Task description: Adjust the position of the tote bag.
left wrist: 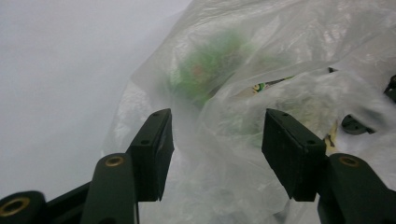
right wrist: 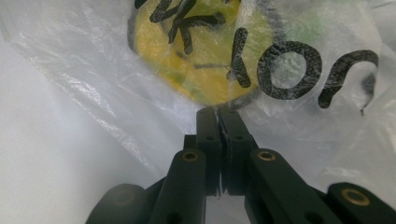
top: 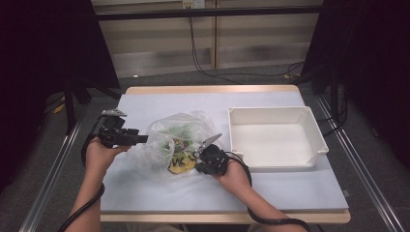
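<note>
Plastic bag (top: pixel 167 145) lies at table (top: pixel 145 193) centre-left, mouth area bunched, contents inside. White bin (top: pixel 275 137) sits at 3 o'clock of bag, near but apart, nothing in it.

Progress, my read: early. Bag looks gripped on 1 side only; nothing unpacked or moved to bin yet. Left to do, prob: 2nd grip on film, open or lift bag, get contents out or carry the lot over.

Right gripper (right wrist: pixel 218 112): jaws pressed together, pinching a fold of bag film at bag's 5 o'clock edge (high view (top: pixel 200 153)). Film wrinkles away from the pinch, so hold looks real, thin though.

Left gripper (left wrist: pixel 215 140): jaws spread wide, film lying between them, not clamped. In high view (top: pixel 140 139) it sits at bag's 9 o'clock edge, just at the film.

Materials:
- Bag: thin clear film, crinkly, glossy, floppy, no fixed shape. Black printed lettering on it.
- Inside: round yellow item (right wrist: pixel 201 60) w/ dark rim, pressed against film; fuzzy green mass (left wrist: pixel 210 65) at 12 o'clock of left jaws, blurred, can't ID.
- Bin: rigid white plastic, rectangular, straight walls, lipped rim.
- Table: matte pale sheet over wood edge.

Risk guess: film may slip or tear under load.
</note>
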Tool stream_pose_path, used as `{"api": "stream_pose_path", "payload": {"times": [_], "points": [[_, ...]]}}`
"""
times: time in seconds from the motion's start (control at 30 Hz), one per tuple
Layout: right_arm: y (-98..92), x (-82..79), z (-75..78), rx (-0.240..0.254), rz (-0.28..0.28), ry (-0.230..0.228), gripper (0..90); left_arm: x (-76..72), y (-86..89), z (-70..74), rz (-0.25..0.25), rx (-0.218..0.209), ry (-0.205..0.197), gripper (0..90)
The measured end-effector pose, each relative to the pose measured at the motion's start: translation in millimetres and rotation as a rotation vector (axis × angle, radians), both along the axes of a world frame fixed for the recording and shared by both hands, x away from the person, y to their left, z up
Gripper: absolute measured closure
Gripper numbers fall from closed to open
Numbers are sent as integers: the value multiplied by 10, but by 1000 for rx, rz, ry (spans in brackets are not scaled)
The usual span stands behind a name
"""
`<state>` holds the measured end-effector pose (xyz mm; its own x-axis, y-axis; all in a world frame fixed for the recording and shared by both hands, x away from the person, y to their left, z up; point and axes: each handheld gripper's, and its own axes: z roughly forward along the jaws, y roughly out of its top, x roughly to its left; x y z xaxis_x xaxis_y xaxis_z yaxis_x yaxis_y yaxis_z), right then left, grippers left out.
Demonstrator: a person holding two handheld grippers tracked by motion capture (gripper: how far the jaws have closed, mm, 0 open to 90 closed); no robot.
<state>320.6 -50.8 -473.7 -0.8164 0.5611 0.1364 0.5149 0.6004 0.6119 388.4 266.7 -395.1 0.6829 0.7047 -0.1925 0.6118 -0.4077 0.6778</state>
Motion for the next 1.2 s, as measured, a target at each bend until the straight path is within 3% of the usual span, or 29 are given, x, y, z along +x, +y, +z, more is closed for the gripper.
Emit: {"api": "stream_pose_path", "payload": {"times": [0.1, 0.2, 0.3, 0.37, 0.5, 0.67, 0.73, 0.87, 1.03, 1.2], "points": [[3, 0, 1, -2, 1, -2, 876, 21, -57, 3, -3, -9, 3, 397], [1, 0, 0, -1, 2, -2, 876, 51, -121, -5, -3, -50, 18, 370], [-4, 1, -2, 6, 3, 1, 876, 72, -211, -29, -16, -21, 5, 344], [-4, 2, -2, 5, 4, -1, 876, 96, -258, -69, -30, -25, 17, 321], [-5, 2, 0, 6, 3, 6, 876, 122, -346, -165, -63, 27, 40, 322], [-11, 6, -8, 12, 6, -2, 876, 115, -396, -289, -89, 32, 80, 487], [-8, 5, -8, 14, 5, -1, 874, 106, -404, -316, -98, 55, 95, 555], [-4, 3, -1, 13, 4, 8, 848, 71, -423, -318, -106, 84, 85, 698], [12, -2, 13, -7, 9, 7, 849, 7, -373, -245, -128, 76, 67, 754], [8, -5, -5, 12, -1, -3, 853, -60, -261, -220, -114, 72, 49, 761]]}}
